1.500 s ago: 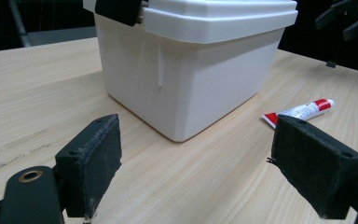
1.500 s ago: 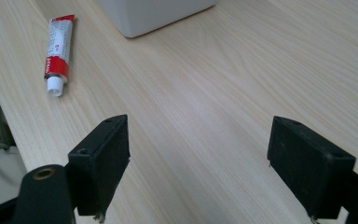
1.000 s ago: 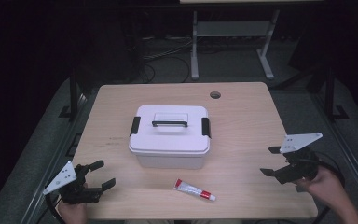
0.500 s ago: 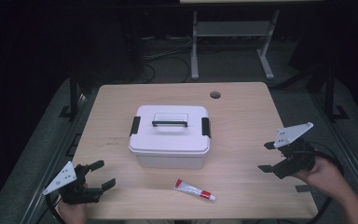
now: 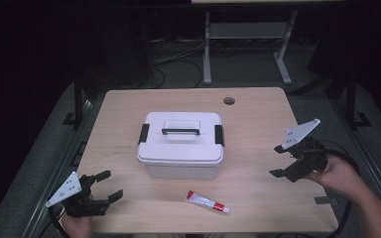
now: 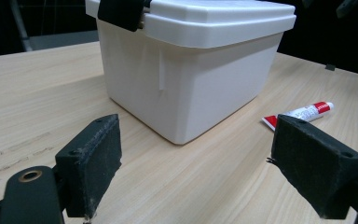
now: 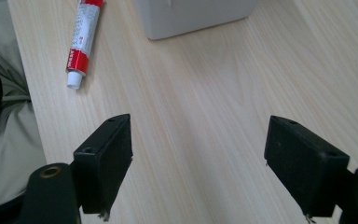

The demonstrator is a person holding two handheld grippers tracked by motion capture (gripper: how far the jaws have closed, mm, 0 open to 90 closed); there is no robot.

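Both hand-held grippers, left (image 5: 100, 187) and right (image 5: 279, 160), gape wide and empty over the pale wooden desk (image 5: 258, 124). Between them sits a lidded white plastic box (image 5: 181, 145), with a red-and-white tube (image 5: 207, 202) lying just before it.

Both grippers are black: the left gripper (image 5: 101, 185) and right gripper (image 5: 280, 160) each carry a grey three-cornered plate with small holes. Jaw pads are matte black blocks, worn at edges, with brass-ringed pivot screws. Black cable trails from each.
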